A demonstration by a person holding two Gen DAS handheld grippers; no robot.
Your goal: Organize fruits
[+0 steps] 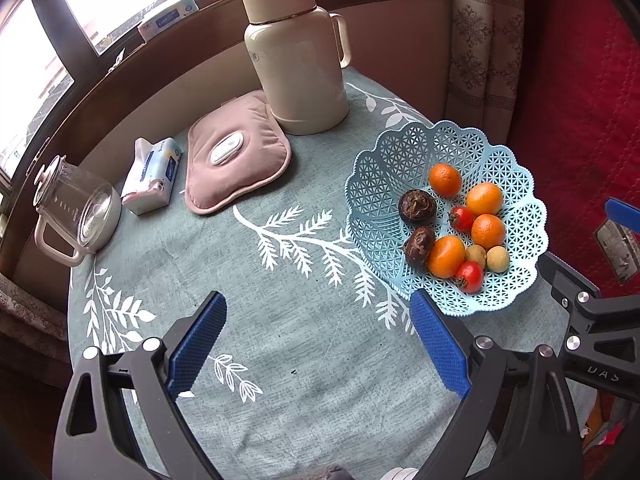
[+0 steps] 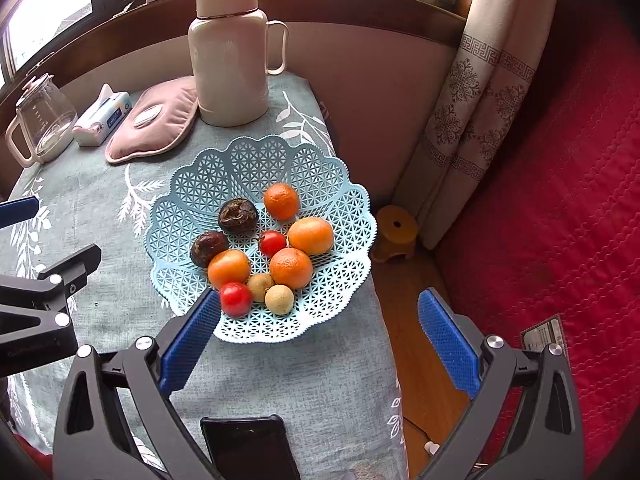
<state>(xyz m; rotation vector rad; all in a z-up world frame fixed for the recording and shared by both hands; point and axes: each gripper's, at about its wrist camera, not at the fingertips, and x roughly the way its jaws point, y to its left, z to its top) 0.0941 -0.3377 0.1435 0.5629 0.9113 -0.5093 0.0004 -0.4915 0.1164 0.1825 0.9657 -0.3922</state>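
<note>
All the fruit visible sits in the pale blue lattice basket (image 2: 260,168) at the right edge of the green leaf-print tablecloth (image 1: 280,340): four oranges (image 2: 291,268), two small red tomatoes (image 2: 236,299), two tan longan-like fruits (image 2: 279,299) and two dark wrinkled fruits (image 2: 237,216), bunched low in the dish because its walls slope inward. No fruit lies loose on the cloth in either view, so the gathering looks largely done, unless sorting within the basket is meant. The left gripper (image 1: 318,344) hangs released over bare cloth near the viewer, its jaws spread wide and nothing between them, just left of the basket. The right gripper (image 2: 320,344) is likewise spread and empty, poised at the basket's near rim, its left finger overlapping the rim beside the nearer tomato, a stance that suits reaching in for a fruit. At the far side stand a cream thermos jug (image 1: 296,60), a pink padded warmer (image 1: 236,152), a tissue pack (image 1: 154,174) and a glass kettle (image 1: 76,208), kept well apart from the basket. A dark phone-like slab (image 2: 250,448) at the near edge is cut off by the frame, so I cannot be sure what it is; the basket's underside and the table's near-right corner are hidden.
</note>
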